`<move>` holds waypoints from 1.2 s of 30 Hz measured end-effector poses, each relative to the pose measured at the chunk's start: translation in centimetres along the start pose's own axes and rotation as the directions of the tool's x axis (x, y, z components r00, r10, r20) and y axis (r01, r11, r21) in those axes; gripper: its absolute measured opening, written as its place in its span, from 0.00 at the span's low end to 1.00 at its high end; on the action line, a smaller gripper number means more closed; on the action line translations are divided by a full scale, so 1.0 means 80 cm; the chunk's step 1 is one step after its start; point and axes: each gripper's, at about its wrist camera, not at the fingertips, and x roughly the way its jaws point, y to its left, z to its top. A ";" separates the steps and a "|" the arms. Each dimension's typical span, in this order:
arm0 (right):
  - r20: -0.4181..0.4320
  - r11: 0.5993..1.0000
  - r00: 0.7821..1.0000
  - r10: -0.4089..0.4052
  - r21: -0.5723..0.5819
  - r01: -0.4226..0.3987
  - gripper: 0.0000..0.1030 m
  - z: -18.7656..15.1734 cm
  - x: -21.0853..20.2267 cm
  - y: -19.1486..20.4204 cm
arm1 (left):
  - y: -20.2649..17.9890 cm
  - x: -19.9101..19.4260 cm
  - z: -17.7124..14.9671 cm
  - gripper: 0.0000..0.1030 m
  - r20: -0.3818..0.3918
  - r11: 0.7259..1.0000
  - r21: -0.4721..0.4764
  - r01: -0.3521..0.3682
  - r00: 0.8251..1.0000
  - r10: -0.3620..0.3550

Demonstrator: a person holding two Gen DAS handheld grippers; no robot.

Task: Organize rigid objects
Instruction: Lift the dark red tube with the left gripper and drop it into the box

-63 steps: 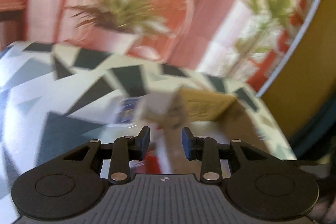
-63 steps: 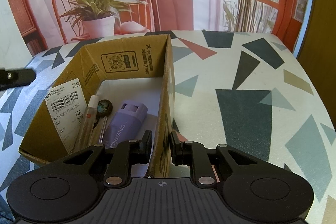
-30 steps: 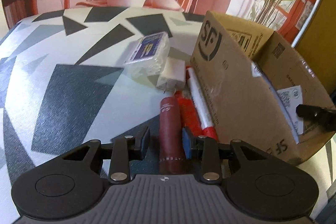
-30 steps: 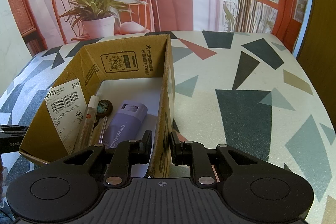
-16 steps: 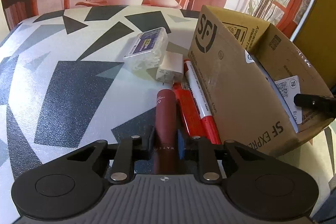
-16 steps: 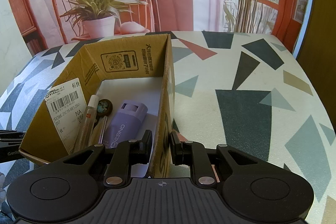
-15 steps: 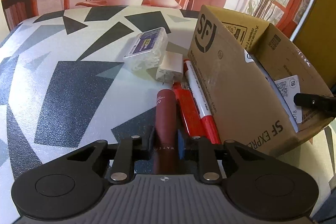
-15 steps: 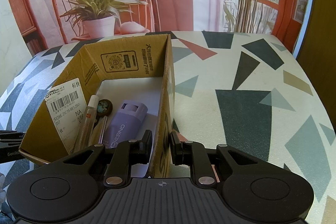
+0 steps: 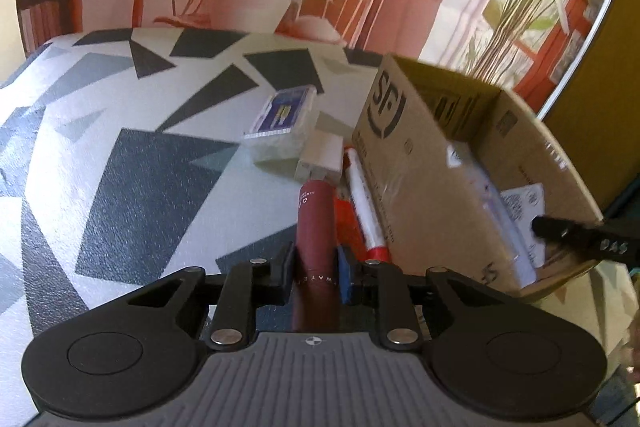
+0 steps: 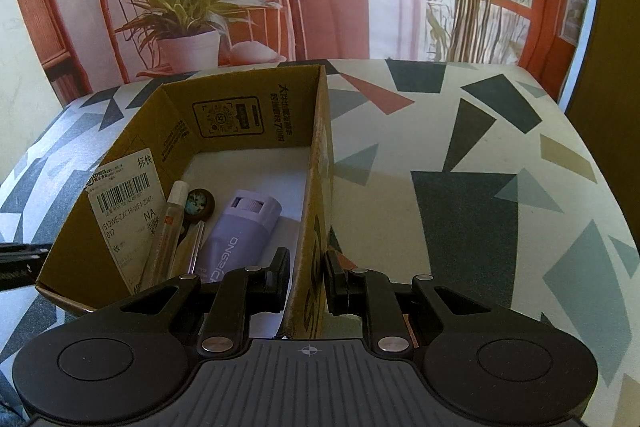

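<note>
My left gripper [image 9: 315,273] is shut on a dark red tube [image 9: 316,223] and holds it just left of the cardboard box [image 9: 424,179]. A red and white marker [image 9: 362,203] and a red item [image 9: 344,223] lie between the tube and the box. My right gripper [image 10: 307,277] is shut on the right wall of the cardboard box [image 10: 318,187]. Inside lie a lilac container [image 10: 240,231], a thin clear tube [image 10: 166,231] and a small round dark item [image 10: 199,205].
A clear plastic case with a blue label [image 9: 282,119] and a white charger block [image 9: 322,159] lie on the patterned table [image 9: 140,167] ahead of the left gripper. A potted plant [image 10: 188,27] and a chair stand behind the table. The right gripper's finger [image 9: 580,241] shows at the box's right.
The left gripper closed on the dark red tube about half a second ago and has since lifted it slightly. The right gripper has held the box wall without moving.
</note>
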 end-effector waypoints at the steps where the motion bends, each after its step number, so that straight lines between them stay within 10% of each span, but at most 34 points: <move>1: 0.000 1.000 1.000 0.000 0.000 0.000 0.16 0.000 0.000 0.000 | 0.000 -0.004 0.002 0.23 0.009 1.000 -0.004 0.005 1.000 -0.005; 18: 0.002 1.000 1.000 0.001 0.000 -0.001 0.16 -0.001 0.002 0.000 | -0.042 -0.061 0.056 0.23 0.147 0.993 0.000 0.120 0.982 -0.119; 36: 0.009 1.000 1.000 0.009 0.000 -0.009 0.17 -0.004 0.000 -0.002 | -0.114 0.016 0.039 0.23 -0.051 0.977 0.012 0.211 0.976 -0.210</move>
